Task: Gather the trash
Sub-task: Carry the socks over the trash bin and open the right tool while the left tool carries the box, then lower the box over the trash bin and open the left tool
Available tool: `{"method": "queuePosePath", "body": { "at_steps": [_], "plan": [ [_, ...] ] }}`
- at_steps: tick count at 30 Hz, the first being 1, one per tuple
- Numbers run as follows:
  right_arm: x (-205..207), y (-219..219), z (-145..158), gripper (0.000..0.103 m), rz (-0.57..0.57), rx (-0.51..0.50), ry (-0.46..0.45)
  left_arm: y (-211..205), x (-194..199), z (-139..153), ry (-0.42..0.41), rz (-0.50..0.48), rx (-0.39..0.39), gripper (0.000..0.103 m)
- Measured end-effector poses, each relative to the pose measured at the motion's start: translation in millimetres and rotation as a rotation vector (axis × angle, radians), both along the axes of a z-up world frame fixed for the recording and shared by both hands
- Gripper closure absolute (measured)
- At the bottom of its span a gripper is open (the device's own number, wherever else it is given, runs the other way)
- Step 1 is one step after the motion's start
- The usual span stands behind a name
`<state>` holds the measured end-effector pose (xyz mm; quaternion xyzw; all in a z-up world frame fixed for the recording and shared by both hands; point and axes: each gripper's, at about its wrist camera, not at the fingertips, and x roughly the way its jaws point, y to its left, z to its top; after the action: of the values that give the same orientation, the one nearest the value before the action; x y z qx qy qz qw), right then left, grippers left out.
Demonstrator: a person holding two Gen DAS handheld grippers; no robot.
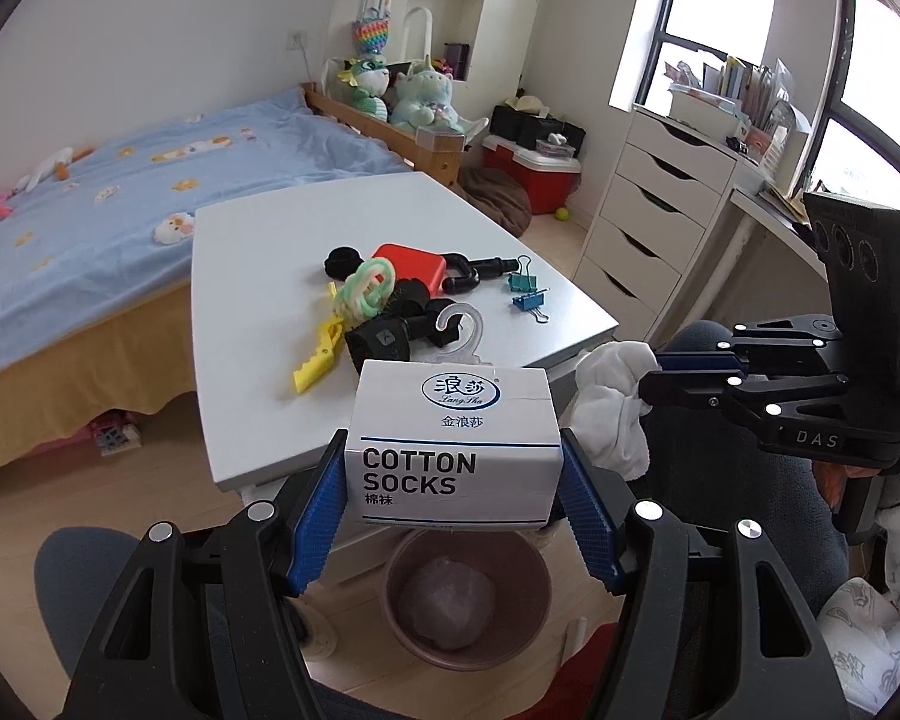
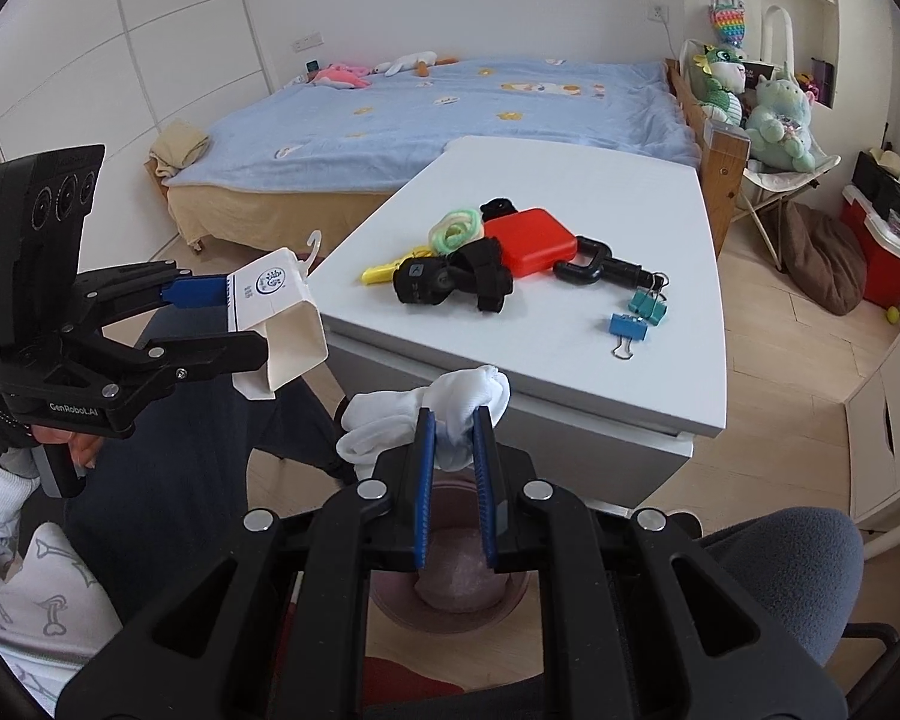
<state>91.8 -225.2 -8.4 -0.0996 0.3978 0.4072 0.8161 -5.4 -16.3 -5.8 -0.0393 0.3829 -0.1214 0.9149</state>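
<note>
My left gripper (image 1: 453, 468) is shut on a white cardboard sock package (image 1: 453, 450) marked COTTON SOCKS, with a clear plastic hook on top. It hangs in the air in front of the white table (image 1: 258, 372), above a brown trash bin (image 1: 468, 600) on the floor. The package also shows in the right wrist view (image 2: 276, 306). My right gripper (image 2: 455, 426) is shut on white socks (image 2: 432, 408), held above the bin (image 2: 450, 594). The socks also show in the left wrist view (image 1: 612, 408), to the right of the package.
On the table lie a red case (image 2: 528, 240), black straps (image 2: 450, 282), a black handle tool (image 2: 594, 267), blue and teal binder clips (image 2: 630, 324), a green hair tie (image 2: 453, 228) and a yellow clip (image 1: 318, 360). A bed (image 2: 450, 114) stands behind; white drawers (image 1: 648, 204) at right.
</note>
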Motion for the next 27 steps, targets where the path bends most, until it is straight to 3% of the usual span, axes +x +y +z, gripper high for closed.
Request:
{"method": "queuePosePath", "body": {
  "at_steps": [10, 11, 12, 14, 18, 27],
  "plan": [
    [-16.5, 9.9, -19.2, 0.087, 0.071, -0.025, 0.053, -1.0, -11.6, -3.3, 0.01, -0.004, -0.013, 0.038],
    [-17.1, 11.2, -20.9, 0.08, 0.079, -0.026, 0.058, -1.2, -11.7, -3.2, 0.009, -0.005, -0.012, 0.038],
    [-16.7, 12.1, -22.4, 0.057, 0.079, -0.031, 0.06, -1.1, -11.5, -3.0, 0.009, -0.006, -0.012, 0.038],
    [-15.6, 11.7, -23.4, 0.024, 0.065, -0.035, 0.049, -1.3, -10.8, -3.1, 0.009, -0.006, -0.01, 0.038],
    [-11.9, 8.2, -23.1, 0.01, 0.021, -0.045, 0.031, -1.8, -10.9, -5.5, 0.016, -0.01, -0.008, 0.038],
    [-1.2, -5.4, -21.2, 0.005, -0.065, -0.038, 0.021, -6.4, -12.1, -8.5, 0.031, -0.03, -0.003, 0.038]
  ]
}}
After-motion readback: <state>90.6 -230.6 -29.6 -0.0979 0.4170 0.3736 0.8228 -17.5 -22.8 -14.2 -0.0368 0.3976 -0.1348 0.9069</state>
